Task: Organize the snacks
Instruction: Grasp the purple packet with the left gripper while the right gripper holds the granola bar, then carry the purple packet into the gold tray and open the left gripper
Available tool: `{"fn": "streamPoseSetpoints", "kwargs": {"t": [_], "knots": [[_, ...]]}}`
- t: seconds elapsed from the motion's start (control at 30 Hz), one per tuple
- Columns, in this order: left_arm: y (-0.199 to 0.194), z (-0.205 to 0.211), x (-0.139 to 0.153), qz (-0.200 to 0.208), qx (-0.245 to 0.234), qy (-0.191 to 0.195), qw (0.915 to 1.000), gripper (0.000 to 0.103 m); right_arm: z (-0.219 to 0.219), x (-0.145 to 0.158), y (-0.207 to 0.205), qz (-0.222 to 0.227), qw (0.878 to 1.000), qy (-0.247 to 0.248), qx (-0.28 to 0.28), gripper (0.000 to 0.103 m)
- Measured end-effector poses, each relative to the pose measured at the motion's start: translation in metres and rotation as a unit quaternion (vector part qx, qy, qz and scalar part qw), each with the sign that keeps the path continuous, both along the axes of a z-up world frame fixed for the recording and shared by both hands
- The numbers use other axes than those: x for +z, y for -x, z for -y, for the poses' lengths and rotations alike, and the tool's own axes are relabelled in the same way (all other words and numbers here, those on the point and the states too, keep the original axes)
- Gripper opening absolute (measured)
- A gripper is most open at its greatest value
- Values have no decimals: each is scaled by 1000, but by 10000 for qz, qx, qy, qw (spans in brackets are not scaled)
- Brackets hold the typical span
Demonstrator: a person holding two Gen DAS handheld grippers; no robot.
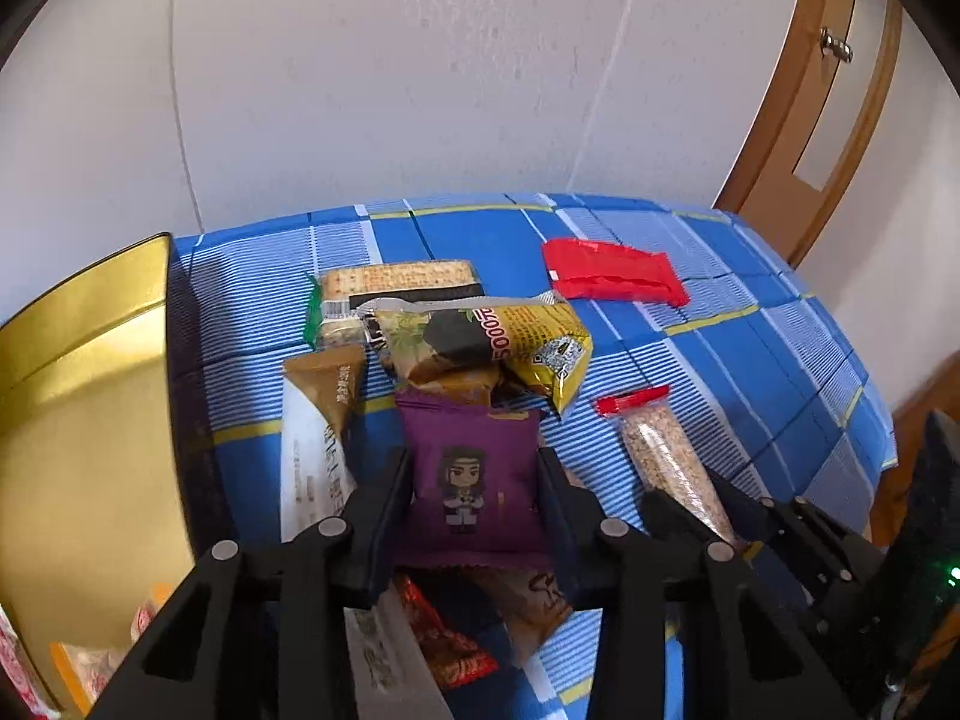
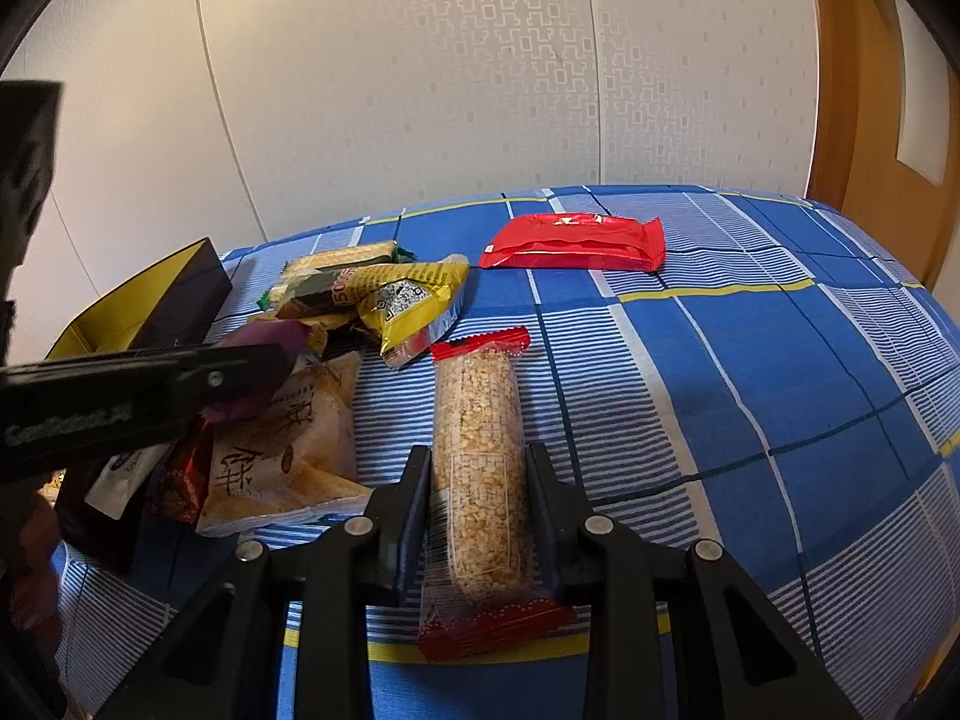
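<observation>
Black fingers of the left gripper (image 1: 474,492) flank the purple pillow-shaped snack packet with a cartoon figure (image 1: 474,492) on both sides, pads against its edges, so it looks clamped on the packet. Over on the right, the right gripper (image 2: 480,498) is closed on the clear-wrapped puffed-grain bar with red crimped ends (image 2: 480,468), which lies lengthwise on the blue checked cloth (image 2: 750,360).

Just beyond the purple packet sits a loose heap: a yellow foil pouch with a printed code (image 1: 528,348), a tan cracker packet (image 1: 327,384) and a long biscuit pack with a green end (image 1: 390,285), overlapping one another. Farther back, well apart from the heap, lies a flat red wrapper (image 1: 612,270).

At the left edge stands the gold-lined box with dark outer walls (image 1: 90,390), some wrapped items already in its near corner.

To do this step well, I would lift the purple packet straight up before swinging toward the box, since its far end touches the heap and could drag neighbours. Soft foil can slip, so a steady squeeze and an unhurried carry over the box wall seem wise.
</observation>
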State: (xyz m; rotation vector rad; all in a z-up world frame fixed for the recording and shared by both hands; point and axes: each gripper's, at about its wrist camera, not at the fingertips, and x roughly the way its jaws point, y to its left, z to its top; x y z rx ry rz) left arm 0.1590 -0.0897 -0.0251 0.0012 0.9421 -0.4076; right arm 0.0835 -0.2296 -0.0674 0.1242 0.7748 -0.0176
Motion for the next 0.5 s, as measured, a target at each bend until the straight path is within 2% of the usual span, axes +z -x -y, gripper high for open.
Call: {"fn": "streamPoseSetpoints", "kwargs": {"t": [0.2,0.5], "knots": [[14,-20,15,39,188,579,9981,41,0,0,0,1,10000,6,1,31],[33,-68,36,239,721,1040,9917,41,0,0,-1,1,10000,21,6,31]]}}
